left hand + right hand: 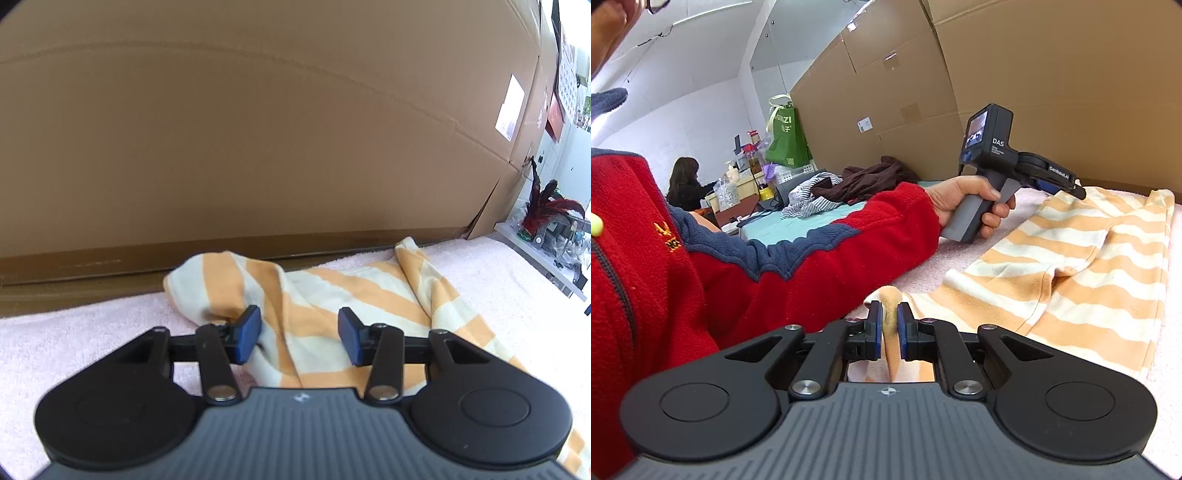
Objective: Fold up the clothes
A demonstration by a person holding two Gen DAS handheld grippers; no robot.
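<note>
Striped garment pinched at one corner, the other end not yet gripped

The striped garment lay on the pink towel; the right claw was clenched on its corner, while the left claw was released astride a fold, so thick bunched layers could be caught.

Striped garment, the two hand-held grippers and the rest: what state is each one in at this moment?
Striped garment: spread out but rumpled on the pink towel, not folded.
Left hand-held gripper: jaws apart over a raised fold of the garment, not clamped.
Right hand-held gripper: shut on a garment edge.
Pink towel: lying flat under the garment.
Dark clothes: heaped, unfolded, farther back.
Striped cloth: crumpled beside them.
</note>
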